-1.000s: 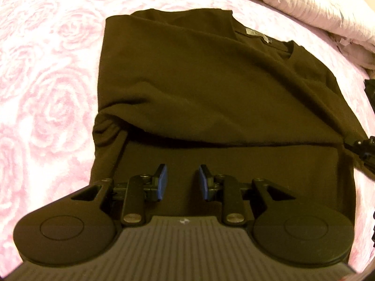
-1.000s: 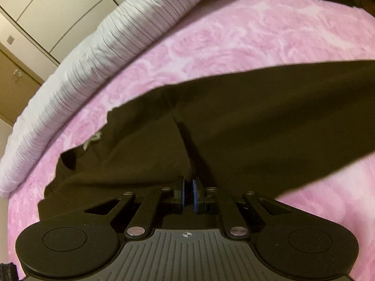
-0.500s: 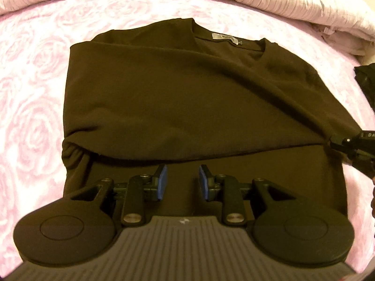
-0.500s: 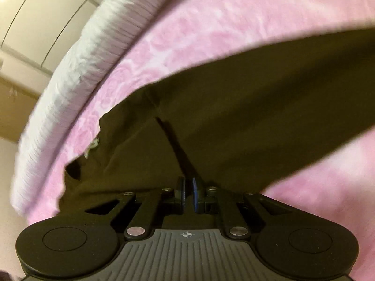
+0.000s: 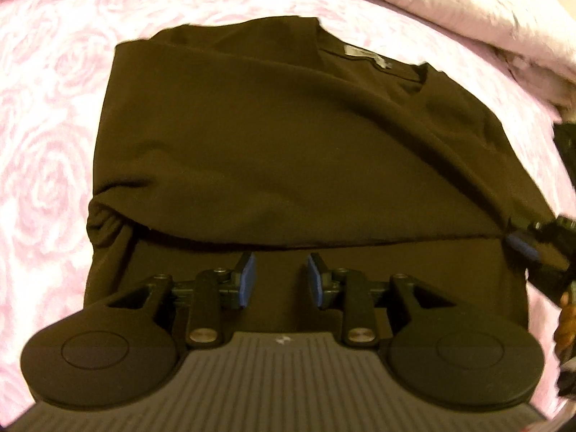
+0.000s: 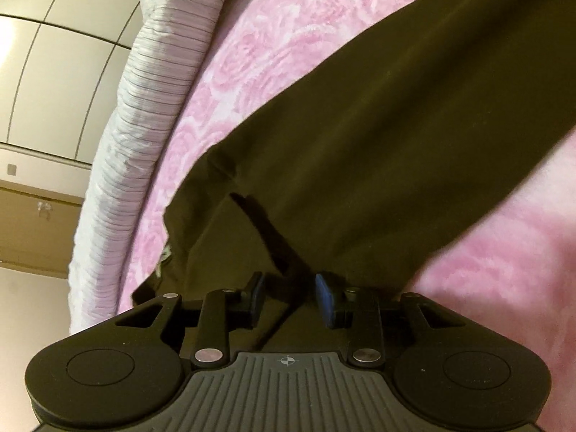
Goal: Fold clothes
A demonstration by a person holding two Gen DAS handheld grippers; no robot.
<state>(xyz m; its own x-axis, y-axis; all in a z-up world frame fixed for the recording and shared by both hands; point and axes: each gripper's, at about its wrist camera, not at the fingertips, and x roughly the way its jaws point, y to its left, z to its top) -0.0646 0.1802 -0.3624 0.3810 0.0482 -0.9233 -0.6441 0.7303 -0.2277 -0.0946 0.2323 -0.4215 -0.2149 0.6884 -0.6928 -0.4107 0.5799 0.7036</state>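
A bed covered by a pink blanket point(image 5: 46, 136) with a plush, raised rose pattern is seen in both views. Along the upper edge of the left wrist frame, and down the left side of the right wrist frame, one pale quilted duvet point(image 6: 144, 115) with fine stitched ribs is bunched. Flat cream cabinet panels point(image 6: 54, 72) are seen at the upper left of the right wrist frame.

One dark brown shirt point(image 5: 273, 151) of soft, matte knit is laid on the blanket, filling the middle of the left wrist frame. Its neckline, with one small grey label point(image 5: 367, 55), is turned toward the upper right of that frame, and its hem toward the bottom, so the long axis runs roughly top to bottom. A broad fold of cloth is laid across the body, its edge running across the frame from a gathered bunch at the left.

Two claws are counted, each of black plastic with blue pads. The left claw point(image 5: 280, 277) is held over the lower cloth with its jaws opening and nothing pinched between them. The right claw point(image 6: 289, 297), also seen at the right edge of the left wrist frame point(image 5: 522, 244), is at the right end of the fold, its jaws opening; dark cloth lies between the pads, which stand apart from it.
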